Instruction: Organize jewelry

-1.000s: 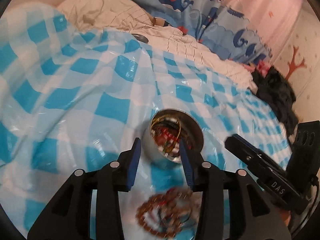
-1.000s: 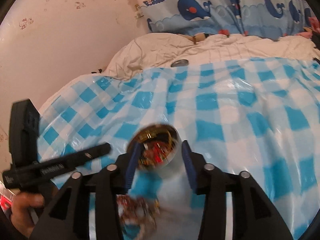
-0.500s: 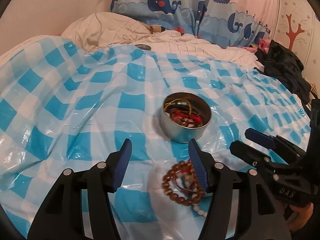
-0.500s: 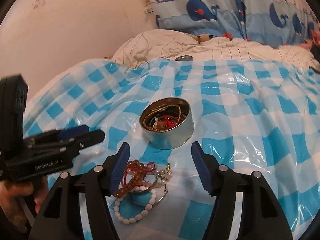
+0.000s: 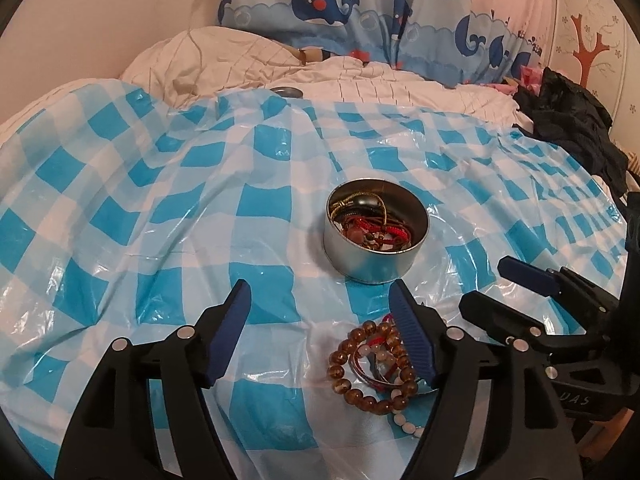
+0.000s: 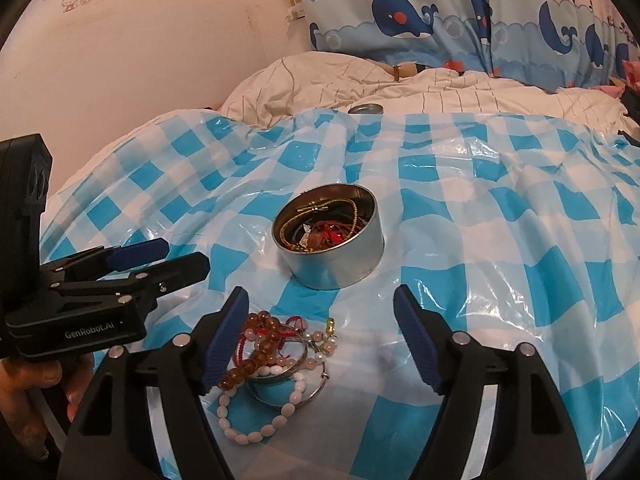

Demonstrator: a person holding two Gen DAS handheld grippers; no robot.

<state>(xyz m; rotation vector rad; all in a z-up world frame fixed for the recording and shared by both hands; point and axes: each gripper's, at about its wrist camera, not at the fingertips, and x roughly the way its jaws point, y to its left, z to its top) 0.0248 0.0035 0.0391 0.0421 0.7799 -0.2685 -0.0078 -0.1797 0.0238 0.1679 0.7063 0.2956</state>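
A round metal tin [image 5: 376, 236] [image 6: 329, 236] holding red cords and gold chains sits on a blue-and-white checked plastic sheet [image 5: 160, 208]. A loose pile of bracelets [image 5: 374, 364] [image 6: 276, 352], brown beads, white beads, red cord and metal rings, lies in front of the tin. My left gripper [image 5: 320, 332] is open and empty above the pile, which lies beside its right finger. My right gripper [image 6: 320, 332] is open and empty, with the pile by its left finger. Each gripper shows in the other's view, the right one [image 5: 516, 292] and the left one [image 6: 160, 258].
A white quilt [image 5: 248, 64] and a whale-print curtain [image 5: 360, 8] lie behind the sheet. A small metal lid [image 5: 287, 91] [image 6: 365, 109] rests at the sheet's far edge. Dark clothing [image 5: 576, 128] is heaped at the right. A wall [image 6: 140, 40] stands on the left.
Both grippers have pulled back and up from the tin and opened wider. The bracelet pile and tin, blurred before, now show clearly in front of the fingers.
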